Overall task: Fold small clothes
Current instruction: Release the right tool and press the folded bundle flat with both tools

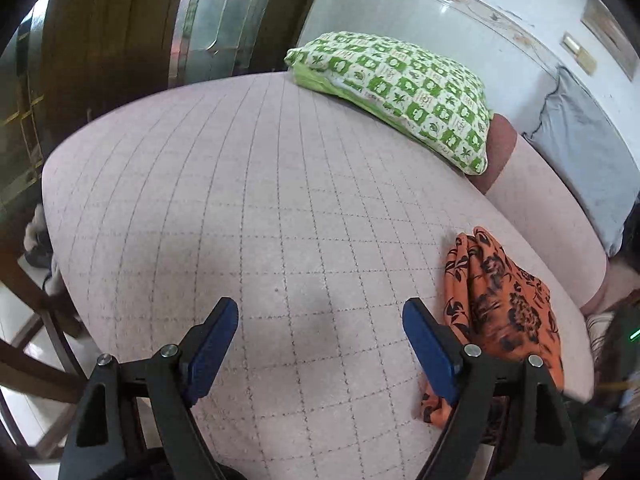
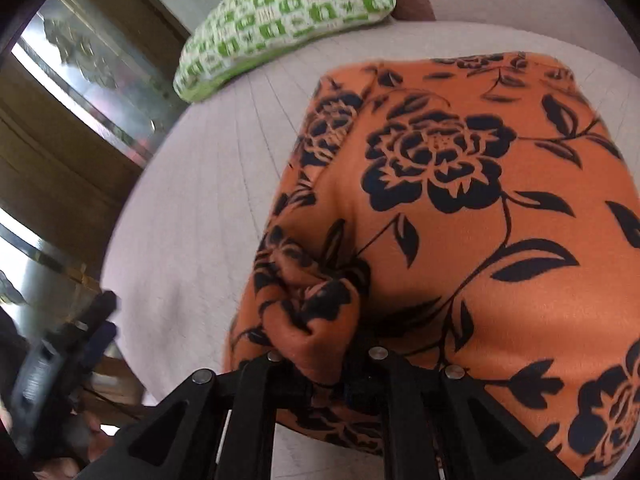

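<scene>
Left gripper (image 1: pixel 320 320) hangs over the pale pink gridded bed cover (image 1: pixel 240 208), jaws spread wide, nothing between the blue pads (image 1: pixel 212 344). Only bare cover shows in the gap.

Orange cloth with black flowers (image 1: pixel 500 304) sits on the bed cover just to the right of the left gripper, bunched up and partly hidden behind its right finger; touching or not, cannot tell.

Right wrist view: right gripper (image 2: pixel 320 364) has its jaws pulled close together on a gathered fold of the orange cloth (image 2: pixel 460 208). The fold bulges up between the black finger arms; pads hidden by fabric. The rest of the cloth spreads out ahead of the gripper, filling most of the view, lying over the bed cover (image 2: pixel 192 216). Image is motion-blurred.

Green-and-white patterned pillow (image 1: pixel 400 92) lies at the far edge of the bed cover, well apart from the cloth. In the right wrist view the pillow (image 2: pixel 280 20) is beyond the cloth, to its left. The left gripper (image 2: pixel 84 336) shows blurred, left of the cloth, off the cover's edge.
</scene>
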`<action>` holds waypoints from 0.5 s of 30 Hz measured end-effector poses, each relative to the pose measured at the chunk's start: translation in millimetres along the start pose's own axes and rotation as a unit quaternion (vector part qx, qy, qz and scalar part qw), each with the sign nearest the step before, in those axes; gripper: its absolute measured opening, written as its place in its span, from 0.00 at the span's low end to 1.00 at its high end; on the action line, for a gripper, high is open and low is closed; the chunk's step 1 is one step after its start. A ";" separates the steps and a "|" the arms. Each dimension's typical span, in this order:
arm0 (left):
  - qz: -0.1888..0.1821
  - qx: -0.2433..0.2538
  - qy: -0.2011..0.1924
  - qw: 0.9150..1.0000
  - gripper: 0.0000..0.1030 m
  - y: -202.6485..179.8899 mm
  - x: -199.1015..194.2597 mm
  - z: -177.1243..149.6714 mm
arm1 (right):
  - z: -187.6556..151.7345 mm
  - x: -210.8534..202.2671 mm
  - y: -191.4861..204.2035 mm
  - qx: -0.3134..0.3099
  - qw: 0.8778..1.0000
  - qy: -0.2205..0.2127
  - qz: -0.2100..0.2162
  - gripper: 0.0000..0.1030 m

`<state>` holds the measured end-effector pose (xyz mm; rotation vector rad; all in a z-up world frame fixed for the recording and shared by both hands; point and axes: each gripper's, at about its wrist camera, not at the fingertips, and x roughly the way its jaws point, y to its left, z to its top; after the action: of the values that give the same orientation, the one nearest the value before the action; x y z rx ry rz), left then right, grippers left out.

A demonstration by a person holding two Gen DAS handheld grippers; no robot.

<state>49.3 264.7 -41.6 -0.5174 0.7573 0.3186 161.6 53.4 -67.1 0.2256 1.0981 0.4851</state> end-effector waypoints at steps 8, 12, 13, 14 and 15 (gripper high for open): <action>-0.019 0.011 0.003 1.000 0.82 -12.3 1.3 -2.6 | -6.8 -51.4 29.0 -0.050 0.998 -0.049 -0.001 0.10; -0.014 0.022 0.007 1.000 0.82 -18.1 5.1 -4.6 | -26.1 -3.3 7.6 -0.056 0.998 0.002 0.010 0.29; -0.013 0.027 0.007 1.000 0.82 -20.1 5.8 -5.1 | -28.5 -2.9 3.7 -0.052 0.998 -0.007 0.022 0.30; -0.016 0.034 0.006 0.999 0.82 -22.7 5.4 -6.3 | -30.5 -11.8 0.3 -0.051 0.998 -0.027 0.039 0.33; -0.024 0.043 0.004 0.999 0.82 -26.8 4.4 -7.7 | -31.2 -19.4 -3.2 -0.044 0.997 -0.029 0.057 0.48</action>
<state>60.0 238.6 -40.7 -0.4560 0.7623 0.2379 127.5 39.4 -66.9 0.2251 1.0096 0.6237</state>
